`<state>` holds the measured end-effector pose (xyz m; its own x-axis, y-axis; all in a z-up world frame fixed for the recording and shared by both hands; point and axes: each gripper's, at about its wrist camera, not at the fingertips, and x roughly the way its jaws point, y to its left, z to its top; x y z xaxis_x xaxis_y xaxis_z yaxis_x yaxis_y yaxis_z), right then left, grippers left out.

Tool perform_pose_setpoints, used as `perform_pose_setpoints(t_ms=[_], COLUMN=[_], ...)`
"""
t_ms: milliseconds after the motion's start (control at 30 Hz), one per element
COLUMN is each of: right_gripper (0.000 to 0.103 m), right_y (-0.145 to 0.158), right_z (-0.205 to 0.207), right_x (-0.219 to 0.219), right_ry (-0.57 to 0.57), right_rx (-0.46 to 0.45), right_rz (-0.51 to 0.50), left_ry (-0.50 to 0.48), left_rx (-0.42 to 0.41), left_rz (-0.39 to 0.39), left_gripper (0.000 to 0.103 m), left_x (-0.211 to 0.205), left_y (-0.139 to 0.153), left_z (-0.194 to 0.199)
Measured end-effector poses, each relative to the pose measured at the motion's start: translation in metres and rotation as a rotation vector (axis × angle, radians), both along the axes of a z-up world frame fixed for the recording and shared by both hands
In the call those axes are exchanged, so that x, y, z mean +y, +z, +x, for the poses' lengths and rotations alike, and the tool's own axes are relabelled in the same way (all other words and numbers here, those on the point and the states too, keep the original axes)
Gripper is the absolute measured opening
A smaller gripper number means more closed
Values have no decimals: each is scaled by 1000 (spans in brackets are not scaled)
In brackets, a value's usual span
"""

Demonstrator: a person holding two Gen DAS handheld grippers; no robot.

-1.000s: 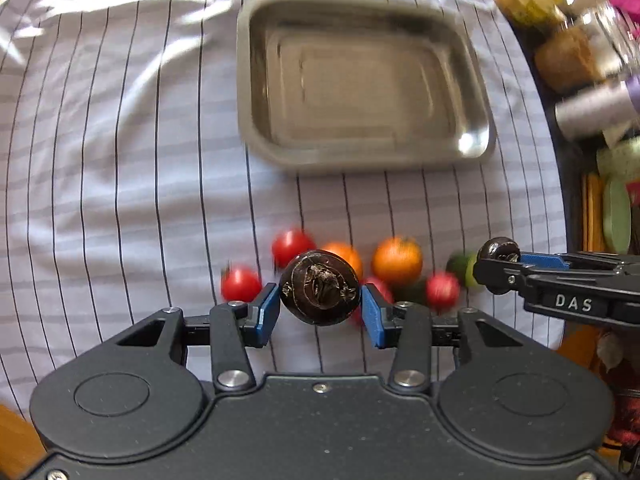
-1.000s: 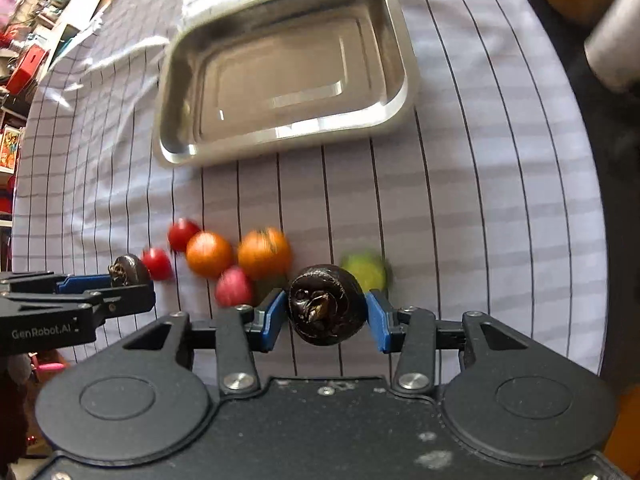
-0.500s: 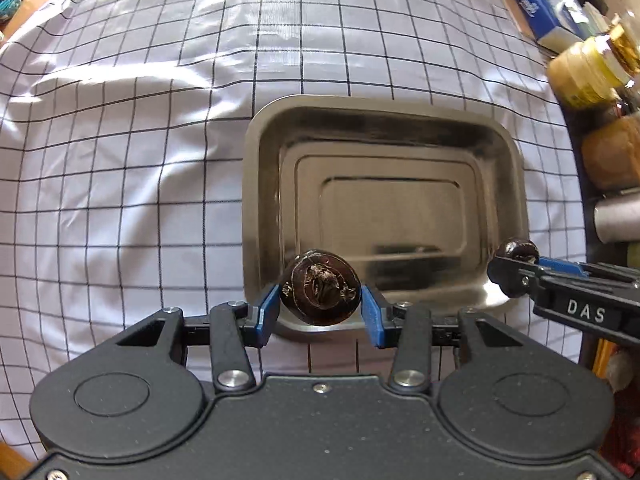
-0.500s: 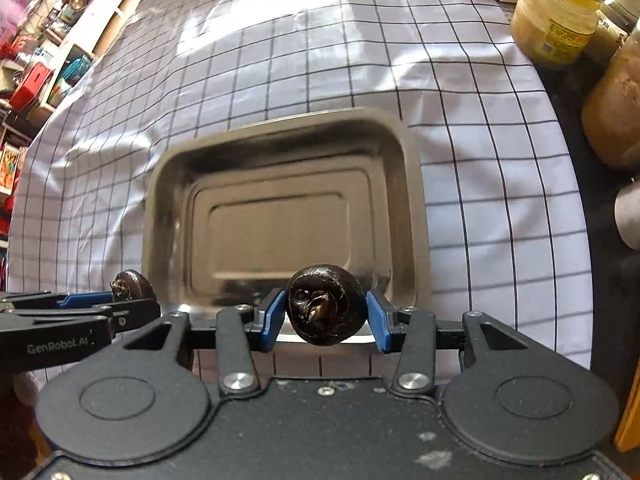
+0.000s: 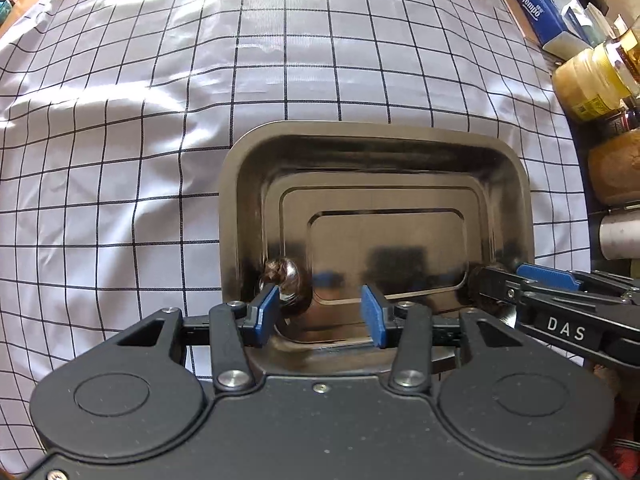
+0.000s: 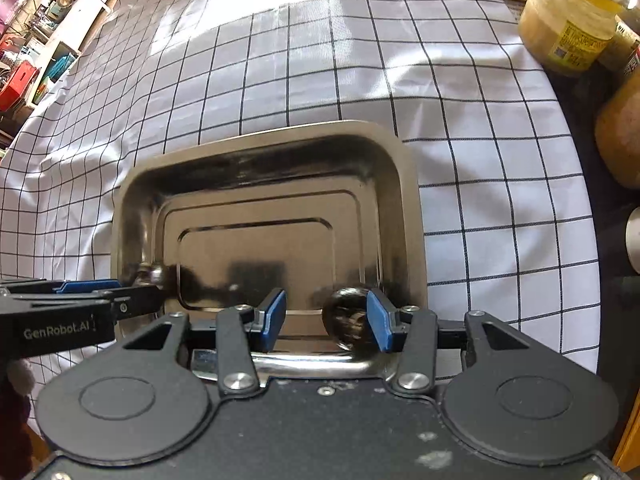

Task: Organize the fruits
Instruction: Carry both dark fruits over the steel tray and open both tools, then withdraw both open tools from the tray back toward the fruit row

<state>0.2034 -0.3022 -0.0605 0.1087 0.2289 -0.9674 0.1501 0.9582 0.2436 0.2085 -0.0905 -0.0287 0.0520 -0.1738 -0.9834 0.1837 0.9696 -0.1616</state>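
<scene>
Both grippers point down over the metal tray [image 5: 240, 200], which rests on the checked tablecloth [image 5: 120, 140]. The left gripper [image 5: 320, 314] has its jaws released and they have just been opening; a dark round fruit [image 5: 286, 280] lies on the tray floor at about 8 o'clock, just beside the left blue pad and clear of the other pad. The right gripper [image 6: 325, 318] likewise stands released, its jaws having just been opening; a second dark fruit [image 6: 348, 320] sits at about 5 o'clock in the tray, against the right-hand pad, with a gap to the left-hand pad. Jars [image 6: 568, 20] stand off the cloth at 2 o'clock.
</scene>
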Motion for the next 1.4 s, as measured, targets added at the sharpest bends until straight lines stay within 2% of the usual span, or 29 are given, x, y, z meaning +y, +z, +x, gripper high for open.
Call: perform_pose_setpoints(t_ms=[400,800,1400], right_gripper=[48,48,48], right_y=[24,41,25], right_z=[-28,-98,-218], right_x=[6,23,27], right_ry=[0,0,-98], right_rx=[-23,-28,55], right_rz=[-10,-23,-25], left_ry=[11,9,-8], left_rx=[-29,-94,-142], left_rz=[-6,13,47], left_gripper=[53,53,53], left_x=[15,38,78], left_y=[17,25,16], left_z=[-37,-105,-201])
